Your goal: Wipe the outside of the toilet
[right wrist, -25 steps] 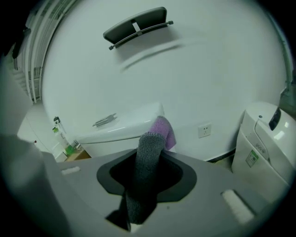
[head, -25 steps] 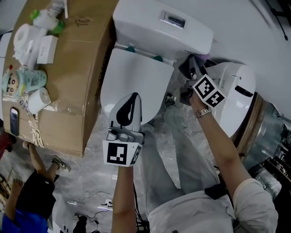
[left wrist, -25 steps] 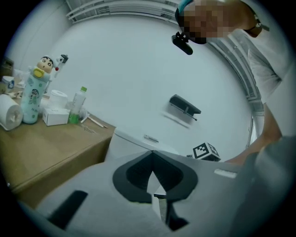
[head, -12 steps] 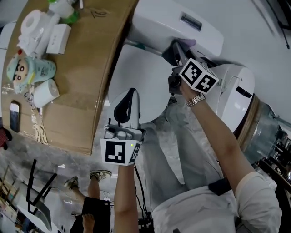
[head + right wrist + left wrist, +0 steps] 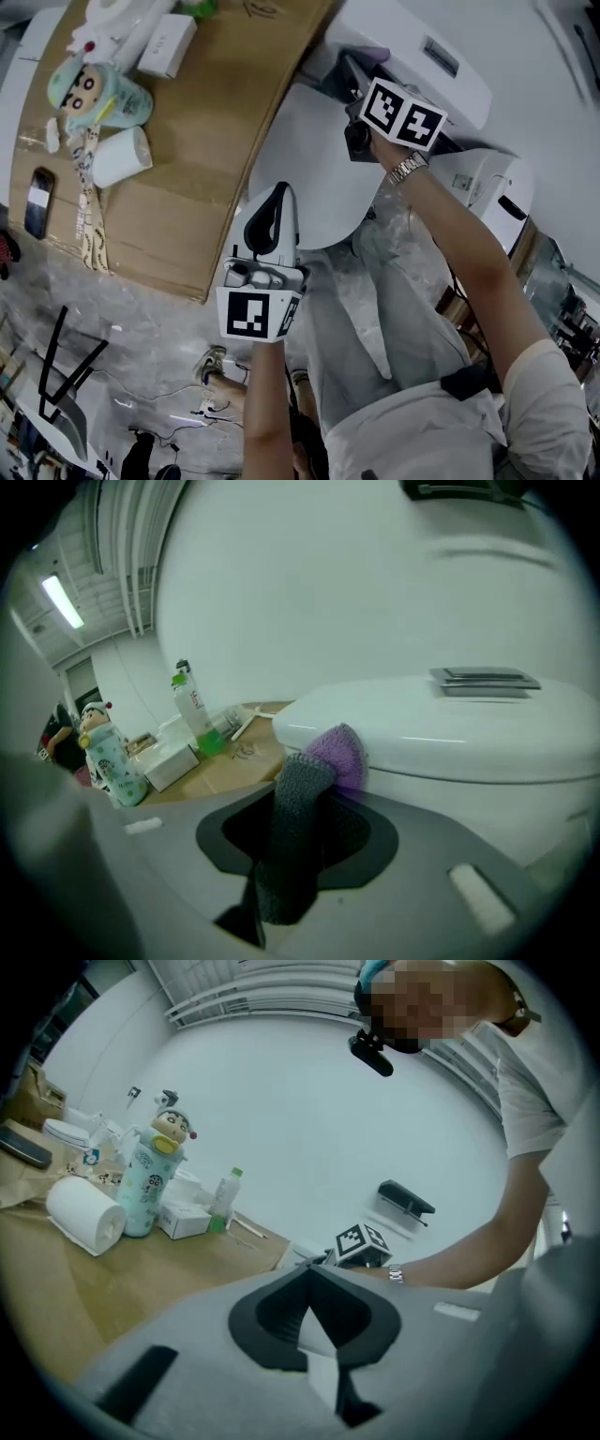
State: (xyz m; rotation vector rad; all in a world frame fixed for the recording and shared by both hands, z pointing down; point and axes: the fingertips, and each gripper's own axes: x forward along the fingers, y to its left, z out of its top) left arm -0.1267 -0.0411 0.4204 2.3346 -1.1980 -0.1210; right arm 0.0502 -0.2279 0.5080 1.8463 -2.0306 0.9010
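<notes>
The toilet [image 5: 309, 150] is white, its seat lid closed, and its tank [image 5: 469, 733] carries a flat flush button on top. A knitted cloth [image 5: 328, 757], purple at the end and grey behind, is pressed against the front of the tank, just under the lip of the tank lid. The right gripper [image 5: 354, 80] is clamped on this cloth: in the right gripper view the grey part runs back between the jaws and the purple end bulges out past the tips and touches the porcelain. In the head view this gripper reaches over the back of the seat lid, and a metal watch [image 5: 408, 169] shows on the wrist behind it.

The left gripper [image 5: 277, 199] is above the front edge of the seat lid, well apart from the right one. Its jaws are together at the tips, with nothing between them.

Beside the toilet, on the person's left, stands a cardboard worktop [image 5: 216, 122]. On it are a cartoon-figure bottle [image 5: 94, 94], a white paper roll [image 5: 122, 157], a small white box [image 5: 167, 42], a dark phone [image 5: 37, 202] and a clear bottle with green liquid [image 5: 192, 714]. A second white fixture [image 5: 487, 187] stands on the other side of the toilet.
</notes>
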